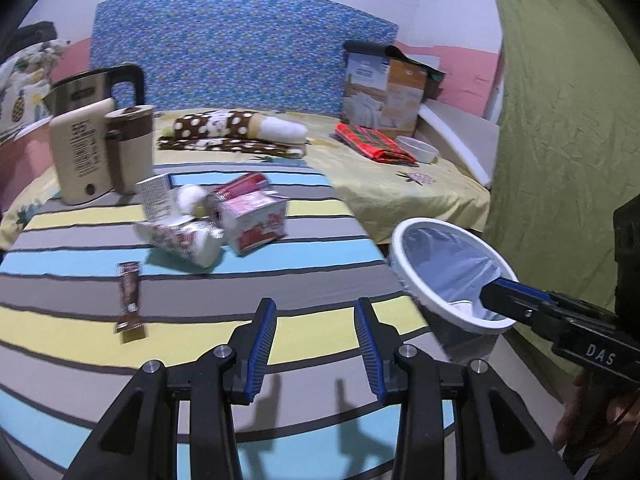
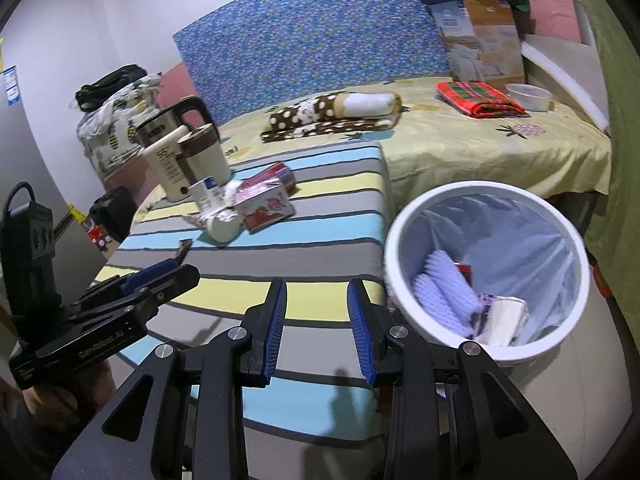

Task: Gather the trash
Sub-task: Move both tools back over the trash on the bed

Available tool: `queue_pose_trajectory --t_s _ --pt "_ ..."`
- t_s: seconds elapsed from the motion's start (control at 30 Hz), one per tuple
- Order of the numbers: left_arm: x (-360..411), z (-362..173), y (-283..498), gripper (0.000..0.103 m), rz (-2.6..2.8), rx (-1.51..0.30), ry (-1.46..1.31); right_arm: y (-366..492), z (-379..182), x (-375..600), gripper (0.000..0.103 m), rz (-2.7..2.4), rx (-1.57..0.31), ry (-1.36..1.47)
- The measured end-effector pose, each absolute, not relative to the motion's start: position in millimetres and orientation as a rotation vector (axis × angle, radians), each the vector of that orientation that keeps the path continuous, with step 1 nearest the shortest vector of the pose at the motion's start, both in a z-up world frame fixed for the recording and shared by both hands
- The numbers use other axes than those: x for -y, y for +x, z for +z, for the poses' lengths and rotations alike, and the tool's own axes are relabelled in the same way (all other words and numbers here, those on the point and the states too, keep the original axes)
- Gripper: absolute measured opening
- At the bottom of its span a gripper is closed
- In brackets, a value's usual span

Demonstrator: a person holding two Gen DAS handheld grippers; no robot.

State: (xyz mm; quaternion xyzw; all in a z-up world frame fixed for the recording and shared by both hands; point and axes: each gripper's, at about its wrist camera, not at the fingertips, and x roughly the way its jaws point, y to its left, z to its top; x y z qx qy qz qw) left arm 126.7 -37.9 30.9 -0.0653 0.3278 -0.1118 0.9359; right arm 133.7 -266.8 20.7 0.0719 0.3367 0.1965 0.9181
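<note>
Trash pile waiting, both grippers empty

Cartons lay heaped toward the far left of the striped bench (image 1: 320, 240), where we saw a red-and-white box (image 1: 256, 222), a white carton (image 1: 156, 196) and a crumpled wrapper (image 1: 180, 240) touching one another, with a red can (image 1: 244, 186) behind them. A brown sachet (image 1: 129, 300) lay apart, nearer the front left edge. We judged the pile had been left together so it could be cleared piece by piece into the white bin (image 2: 484, 272), which stood off the bench's right edge, lined with a clear bag and already holding a purple foam net (image 2: 444, 284) and a pale cup (image 2: 504, 318).

Our left gripper (image 1: 316, 344) hovered over the bench's front edge with its fingers released and nothing between them. Our right gripper (image 2: 318, 328) was likewise spread and empty, hanging between the bench's right edge and the bin, which suggested to us a drop just finished or a reach about to start.

Motion blur smeared the pile, so we could not read labels or count items. The bin's lower contents were hidden by its rim, and a beige appliance (image 1: 86, 156) at the far left corner masked what lay behind it.
</note>
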Motion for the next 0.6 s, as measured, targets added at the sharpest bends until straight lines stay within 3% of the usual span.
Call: queue_pose_trajectory --t_s 0.3,0.33,0.4,0.6 --pt "-0.9 28.9 122.3 0.04 -0.127 -0.672 -0.147 138.2 19.2 243.1 0.04 0.456 -0.711 0.133" --pt "-7.2 28.5 122.8 0.04 -0.11 -0.673 -0.15 138.9 19.4 241.1 0.042 0.459 -0.711 0.129" --pt "-17.0 26.6 123.4 0.04 -0.09 -0.674 -0.162 139.5 19.5 239.0 0.061 0.466 -0.712 0.124" --pt "-48.6 19.7 130.7 0.04 -0.007 -0.686 -0.197 145.1 20.3 232.1 0.063 0.481 -0.71 0.11"
